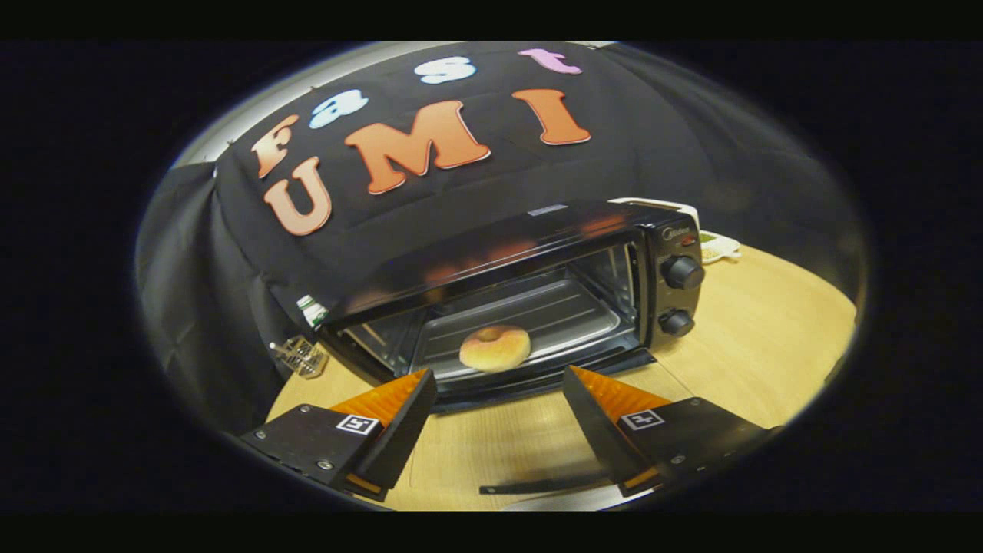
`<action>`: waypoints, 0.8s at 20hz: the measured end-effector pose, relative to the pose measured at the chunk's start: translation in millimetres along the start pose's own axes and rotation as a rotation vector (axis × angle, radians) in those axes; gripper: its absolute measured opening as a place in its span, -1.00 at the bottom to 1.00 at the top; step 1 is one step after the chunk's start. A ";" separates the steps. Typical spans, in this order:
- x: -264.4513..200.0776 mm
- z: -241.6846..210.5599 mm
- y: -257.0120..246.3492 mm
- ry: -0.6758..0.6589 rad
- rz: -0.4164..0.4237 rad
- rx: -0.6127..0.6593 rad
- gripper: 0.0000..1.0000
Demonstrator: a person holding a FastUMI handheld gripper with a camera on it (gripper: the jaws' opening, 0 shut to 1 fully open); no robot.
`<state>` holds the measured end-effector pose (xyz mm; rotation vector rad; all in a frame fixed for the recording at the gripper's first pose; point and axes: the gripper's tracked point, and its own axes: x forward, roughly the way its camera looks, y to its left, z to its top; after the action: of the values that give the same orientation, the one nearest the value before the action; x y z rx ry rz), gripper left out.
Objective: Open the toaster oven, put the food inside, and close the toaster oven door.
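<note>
Wooden desk [737, 346] carries the toaster oven [530, 284], door down. Doughnut [495, 347] sits on its tray, beyond my hand-held gripper [499, 392], fingers apart and empty. Risk: lifting the door off-centre may let it slip and drop back.

toaster oven [537, 284] door barely discernible, small items behind oven [720, 247] partly hidden, unidentifiable

You are in a staged recording booth, not a real kitchen. A black cloth wall [691, 153] hangs draped behind a pale wooden table [752, 346]. A black toaster oven [537, 292] stands on it, kitchen-style, with a small clear rack [301, 357] beside it.
</note>
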<state>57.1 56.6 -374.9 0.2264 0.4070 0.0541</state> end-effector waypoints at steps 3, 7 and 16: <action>-26.7 -10.1 -7.4 0.016 -0.022 -0.053 0.96; -55.8 -19.9 -17.5 0.030 -0.042 -0.089 0.97; -79.5 -75.1 -39.9 0.153 -0.098 -0.176 0.97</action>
<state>-45.5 25.5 -420.4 0.0285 0.5623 0.0106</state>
